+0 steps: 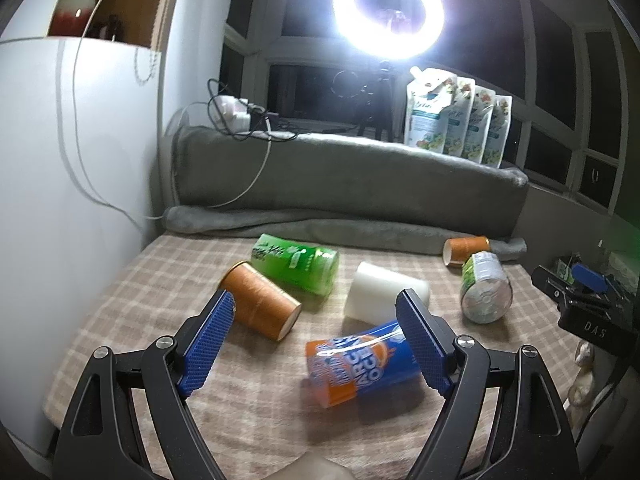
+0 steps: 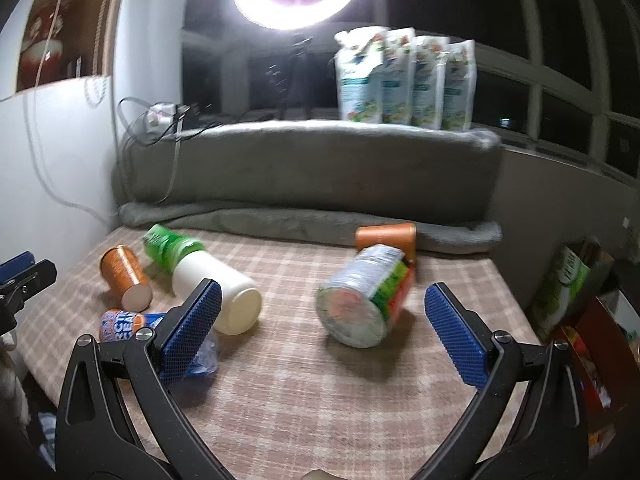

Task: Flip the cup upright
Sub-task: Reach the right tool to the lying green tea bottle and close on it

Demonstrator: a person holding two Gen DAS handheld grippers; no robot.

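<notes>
Blue cup [image 1: 362,364] sideways between spread jaws

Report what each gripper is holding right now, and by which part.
Nothing is held. The left gripper is open above the lying blue-and-orange cup; the right gripper is open around the lying green-labelled cup, not touching it.

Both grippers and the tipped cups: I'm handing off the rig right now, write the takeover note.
Left gripper: open, empty, blue-orange cup by its right finger.
Right gripper: open, empty, facing the green-label cup.
All six cups lie on their sides on the checked cloth: those two, white cup, green cup, near orange cup, far orange cup.
Done: none upright.
Left: grasp and stand them up.
</notes>
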